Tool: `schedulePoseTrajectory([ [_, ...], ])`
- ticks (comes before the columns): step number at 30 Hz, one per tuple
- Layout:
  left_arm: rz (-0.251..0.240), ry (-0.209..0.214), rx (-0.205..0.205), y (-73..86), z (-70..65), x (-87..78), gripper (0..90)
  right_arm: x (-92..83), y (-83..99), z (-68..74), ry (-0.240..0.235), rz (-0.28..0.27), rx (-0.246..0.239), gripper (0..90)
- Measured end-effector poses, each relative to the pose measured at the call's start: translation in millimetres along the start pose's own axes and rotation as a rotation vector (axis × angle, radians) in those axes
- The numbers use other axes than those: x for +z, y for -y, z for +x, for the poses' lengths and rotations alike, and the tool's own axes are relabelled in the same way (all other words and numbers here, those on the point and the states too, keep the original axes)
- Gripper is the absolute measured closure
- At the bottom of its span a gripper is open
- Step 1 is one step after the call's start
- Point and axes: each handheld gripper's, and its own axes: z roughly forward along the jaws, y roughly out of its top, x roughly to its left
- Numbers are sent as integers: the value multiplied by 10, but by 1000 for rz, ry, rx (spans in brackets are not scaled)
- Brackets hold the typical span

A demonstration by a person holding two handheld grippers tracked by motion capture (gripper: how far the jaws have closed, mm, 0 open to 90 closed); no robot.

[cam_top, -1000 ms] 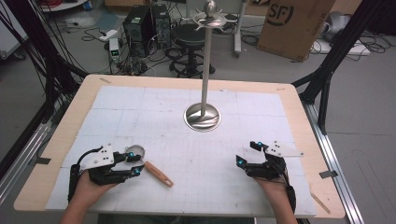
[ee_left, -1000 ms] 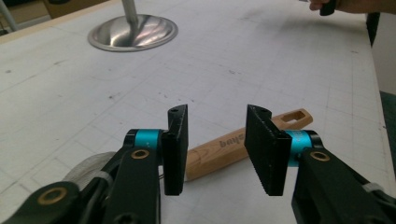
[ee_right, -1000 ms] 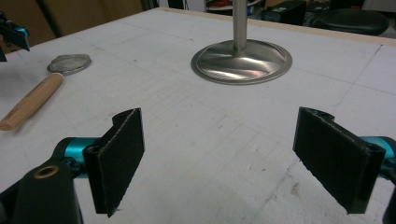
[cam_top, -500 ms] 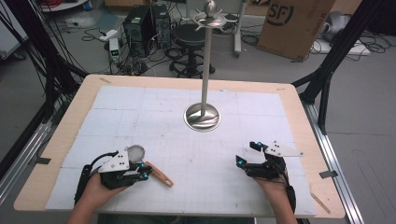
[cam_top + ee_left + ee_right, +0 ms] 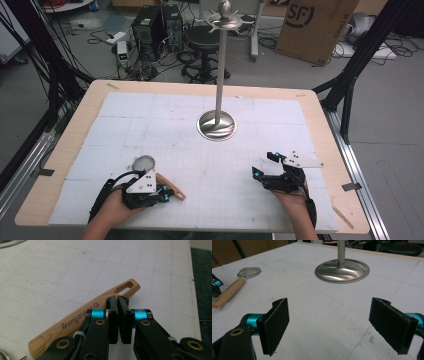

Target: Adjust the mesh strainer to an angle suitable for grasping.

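The wooden-handled strainer [image 5: 75, 322] lies near the table's [image 5: 65, 145] front left corner. The left gripper [image 5: 117, 298] has just been closing, and its jaws meet above the handle with nothing between them, so a lift would likely come up empty or nudge it away. The right gripper [image 5: 329, 302] rests open near the front right corner on the white gridded mat [image 5: 280, 115], with a steel stand [image 5: 216, 125] at centre and a stool [image 5: 205, 37] and cardboard box [image 5: 315, 25] beyond.

A pale wooden tabletop [image 5: 320, 107] covered by a white gridded mat [image 5: 165, 120] is seen under even indoor light. Beyond it, a grey floor [image 5: 385, 125] is strewn with black cables [image 5: 100, 35]. A black stool [image 5: 204, 39], computer towers [image 5: 159, 26] and a cardboard box [image 5: 315, 27] are placed there. Black frame struts [image 5: 360, 55] are set at both sides.
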Motion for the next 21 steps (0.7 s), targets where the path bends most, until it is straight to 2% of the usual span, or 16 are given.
schedulePoseTrajectory([
  [10,48,-48,-6,-123,51,118,881,5,2,-2,2,1,6,156],
  [13,75,-54,-26,-170,85,196,881,-3,2,-9,6,-6,11,156],
  [21,105,-86,-63,-241,178,235,886,-4,2,-16,3,-3,14,156],
])
